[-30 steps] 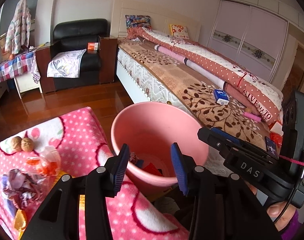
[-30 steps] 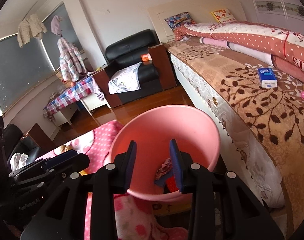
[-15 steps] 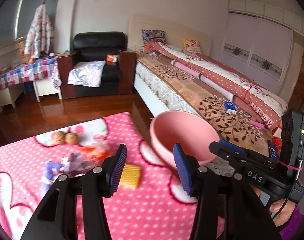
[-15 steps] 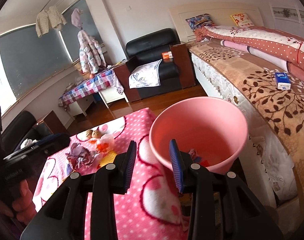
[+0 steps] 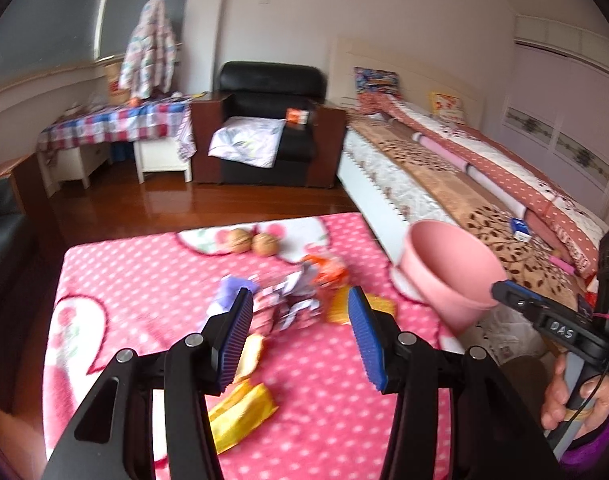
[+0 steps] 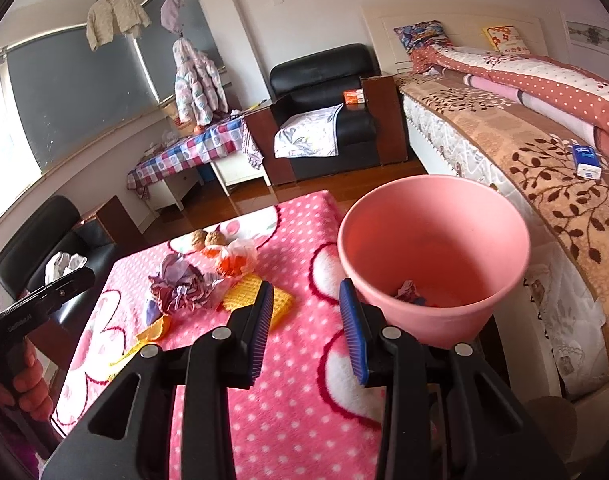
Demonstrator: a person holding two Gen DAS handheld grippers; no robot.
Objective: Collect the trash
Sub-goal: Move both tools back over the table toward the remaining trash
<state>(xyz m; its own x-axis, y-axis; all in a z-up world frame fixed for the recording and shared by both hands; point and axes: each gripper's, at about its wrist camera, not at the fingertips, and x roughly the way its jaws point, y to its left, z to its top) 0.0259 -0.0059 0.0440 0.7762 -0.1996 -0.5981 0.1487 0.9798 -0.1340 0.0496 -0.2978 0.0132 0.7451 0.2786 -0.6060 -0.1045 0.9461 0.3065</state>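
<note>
Left wrist view: the left gripper (image 5: 298, 330) hangs over a pink dotted blanket (image 5: 144, 280), jaws spread wide and empty, aimed at a crumpled wrapper pile (image 5: 282, 306) lying between the fingertips' line of sight. A yellow wafer packet (image 5: 242, 414) lies near the left finger, its long axis running diagonally from lower left to upper right. Two walnuts (image 5: 254, 242) sit beyond the pile.

Compared with one second ago, this view has swung from the pink bin (image 5: 450, 270) to the trash, and the bin now sits at right, off the blanket's edge beside the bed (image 5: 444, 184).

Right wrist view: the right gripper (image 6: 306, 326) is likewise wide apart and empty, near the bin, which stands upright, mouth up, with scraps (image 6: 408, 292) at its bottom.
</note>
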